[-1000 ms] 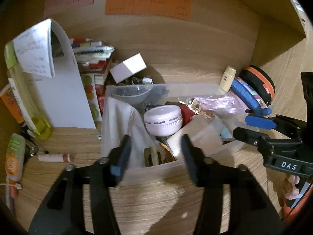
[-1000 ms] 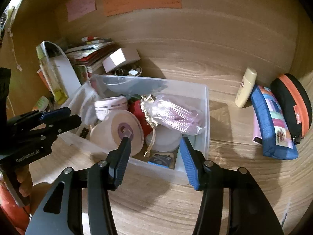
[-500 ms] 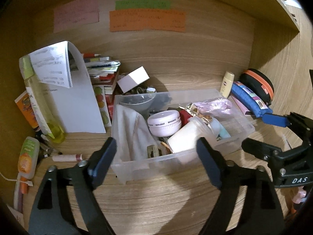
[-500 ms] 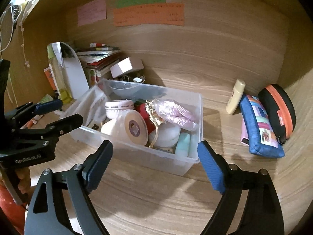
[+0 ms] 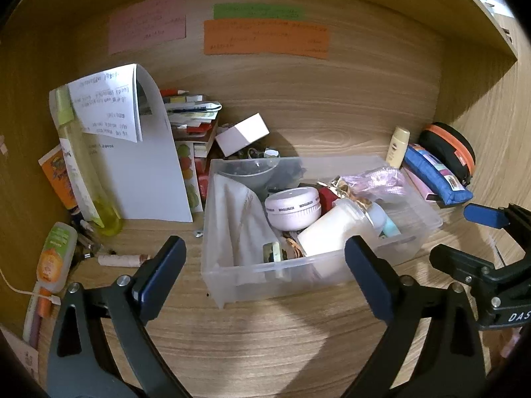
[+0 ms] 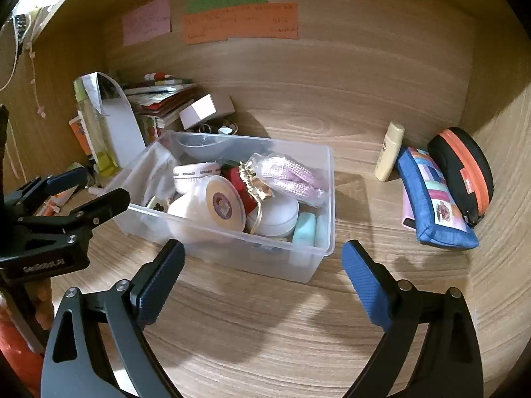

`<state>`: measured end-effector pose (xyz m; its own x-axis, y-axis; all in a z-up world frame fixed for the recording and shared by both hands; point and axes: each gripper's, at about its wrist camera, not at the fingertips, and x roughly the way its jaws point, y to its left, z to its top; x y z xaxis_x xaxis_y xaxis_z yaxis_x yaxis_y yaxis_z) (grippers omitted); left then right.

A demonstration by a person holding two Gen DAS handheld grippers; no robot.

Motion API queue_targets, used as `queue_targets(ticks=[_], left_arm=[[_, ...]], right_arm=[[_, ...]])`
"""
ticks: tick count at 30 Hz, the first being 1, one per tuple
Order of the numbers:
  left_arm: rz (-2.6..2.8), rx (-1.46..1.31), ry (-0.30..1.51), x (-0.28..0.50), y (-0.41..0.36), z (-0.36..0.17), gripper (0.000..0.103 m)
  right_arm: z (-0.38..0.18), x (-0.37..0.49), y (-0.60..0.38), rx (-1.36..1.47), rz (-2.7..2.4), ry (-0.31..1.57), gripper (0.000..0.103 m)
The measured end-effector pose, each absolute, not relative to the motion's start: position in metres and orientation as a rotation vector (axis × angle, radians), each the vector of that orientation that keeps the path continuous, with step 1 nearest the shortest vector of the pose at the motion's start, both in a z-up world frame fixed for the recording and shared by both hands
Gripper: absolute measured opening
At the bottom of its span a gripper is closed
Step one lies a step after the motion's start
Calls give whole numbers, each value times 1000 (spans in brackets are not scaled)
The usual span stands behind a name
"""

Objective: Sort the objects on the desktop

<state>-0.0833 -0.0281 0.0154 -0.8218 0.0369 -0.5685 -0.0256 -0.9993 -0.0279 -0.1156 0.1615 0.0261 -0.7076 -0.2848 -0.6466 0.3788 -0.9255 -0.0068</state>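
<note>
Blue-padded tongs (image 5: pixel 264 267) (image 6: pixel 262 270) (both spread wide) hover before bin (image 5: pixel 298 272).

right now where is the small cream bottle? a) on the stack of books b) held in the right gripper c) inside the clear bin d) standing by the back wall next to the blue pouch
d: the cream bottle stands on the desk at the back wall, just left of the blue pouch, outside the bin; the right gripper is open and holds nothing.
</note>
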Motion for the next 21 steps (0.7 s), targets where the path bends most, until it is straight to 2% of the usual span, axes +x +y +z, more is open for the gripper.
queue_targets(ticks=[21], left_arm=[[2951, -964, -54, -85, -26, 12, 98]], right_arm=[[25, -111, 159, 954, -2587, 221, 96]])
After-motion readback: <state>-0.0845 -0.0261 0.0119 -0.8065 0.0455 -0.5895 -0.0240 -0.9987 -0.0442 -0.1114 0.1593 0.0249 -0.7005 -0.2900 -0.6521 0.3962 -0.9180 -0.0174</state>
